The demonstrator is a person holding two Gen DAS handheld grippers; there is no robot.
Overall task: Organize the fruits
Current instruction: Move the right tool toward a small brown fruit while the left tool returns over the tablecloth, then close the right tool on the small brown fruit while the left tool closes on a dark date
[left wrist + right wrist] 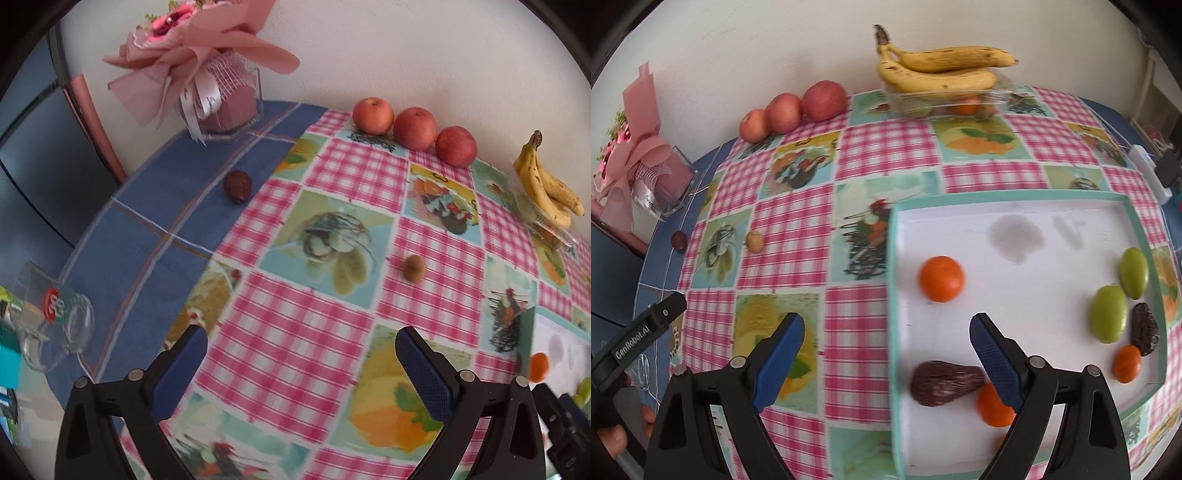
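Three apples (413, 130) beside bananas (546, 184)

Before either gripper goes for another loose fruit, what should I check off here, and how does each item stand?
1. Left gripper open, empty: ok.
2. Right gripper open, empty: ok.
3. Small tan round fruit loose on the checked cloth, nothing crowding it: ok.
4. Dark red-brown fruit on the blue cloth, outside the tray: not ok.
5. White tray with teal rim has bare floor left: ok.
6. Which fruit comes next: cannot tell.
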